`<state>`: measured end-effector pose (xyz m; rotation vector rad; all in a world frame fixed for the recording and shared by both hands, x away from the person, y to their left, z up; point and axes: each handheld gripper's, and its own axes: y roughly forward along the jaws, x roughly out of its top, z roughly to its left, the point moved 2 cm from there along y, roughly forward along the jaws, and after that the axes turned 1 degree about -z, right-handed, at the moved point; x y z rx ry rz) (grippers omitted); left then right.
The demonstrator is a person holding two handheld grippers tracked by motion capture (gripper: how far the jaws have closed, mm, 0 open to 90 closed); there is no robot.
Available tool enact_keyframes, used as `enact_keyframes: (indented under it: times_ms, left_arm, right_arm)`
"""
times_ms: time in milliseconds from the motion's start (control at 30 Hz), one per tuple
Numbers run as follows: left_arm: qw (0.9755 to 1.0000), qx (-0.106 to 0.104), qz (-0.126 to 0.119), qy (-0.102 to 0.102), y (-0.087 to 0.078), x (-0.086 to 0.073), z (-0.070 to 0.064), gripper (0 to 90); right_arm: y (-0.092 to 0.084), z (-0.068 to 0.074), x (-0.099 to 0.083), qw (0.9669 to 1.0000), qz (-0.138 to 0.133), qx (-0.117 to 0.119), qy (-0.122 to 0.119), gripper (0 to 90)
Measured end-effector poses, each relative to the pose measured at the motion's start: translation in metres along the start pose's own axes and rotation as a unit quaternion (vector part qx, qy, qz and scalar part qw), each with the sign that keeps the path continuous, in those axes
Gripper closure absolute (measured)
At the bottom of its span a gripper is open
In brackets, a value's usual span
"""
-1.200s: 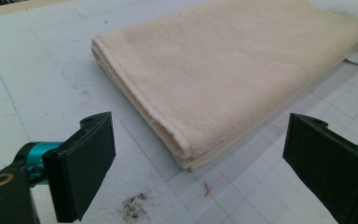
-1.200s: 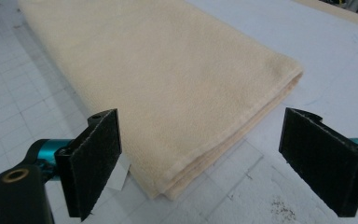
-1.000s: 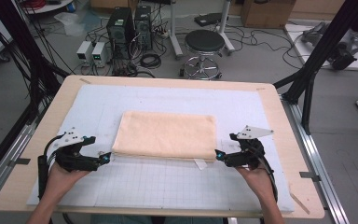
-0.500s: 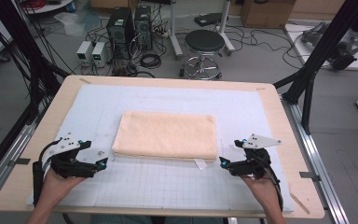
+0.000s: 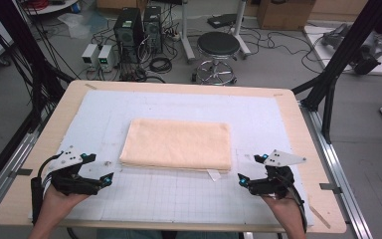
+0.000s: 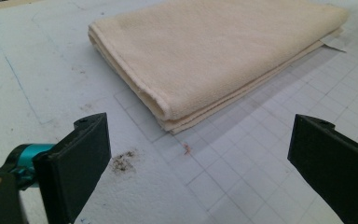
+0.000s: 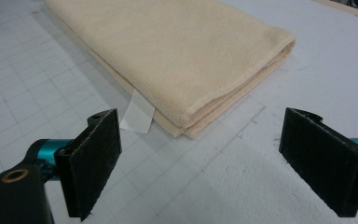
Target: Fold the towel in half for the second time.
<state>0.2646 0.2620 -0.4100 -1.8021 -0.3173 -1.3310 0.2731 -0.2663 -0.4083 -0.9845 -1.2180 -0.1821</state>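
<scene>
Cream folded terry towel (image 5: 177, 144): lying flat in a neat rectangle at the middle of the white gridded mat (image 5: 179, 199), layered edges stacked toward the person's side, small white care label (image 5: 214, 175) poking out under the near edge by the right corner. Seen up close in the left gripper view as a thick stack (image 6: 214, 51) with its near left corner pointing between the jaws, and in the right gripper view (image 7: 177, 51) with the label (image 7: 137, 114) just beside that gripper's left-hand jaw.

Left black two-jaw gripper (image 5: 107, 178): off the towel's near left corner, resting low over the mat, jaws spread wide with nothing between them. Right black two-jaw gripper (image 5: 241, 181): off the near right corner, likewise gaping and empty. Both drawn back from the towel over the last second, from almost at its near corners to clearly apart from it, with the towel itself unmoved.

Likely meaning: fold finished and let go, work near its end, or a pause before a fresh grasp at the corners for one more fold.

Farther from the towel: light wooden table (image 5: 298, 129) framing the mat.
</scene>
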Motion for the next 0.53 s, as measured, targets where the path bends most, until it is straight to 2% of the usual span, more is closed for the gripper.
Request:
enact_keyframes:
  times_ms: [267, 533]
  left_arm:
    - [1.0, -0.001, 0.003, 0.0, -0.0054, -0.0067, -0.0023, 6.3]
    - [1.0, -0.002, 0.0, 0.003, -0.0082, -0.008, -0.0055, 6.3]
  right_arm:
    - [-0.0039, 0.0094, -0.0067, 0.9999, 0.01, 0.005, -0.004, 12.0]
    - [-0.0026, 0.0095, -0.0061, 0.9999, 0.009, 0.007, -0.006, 12.0]
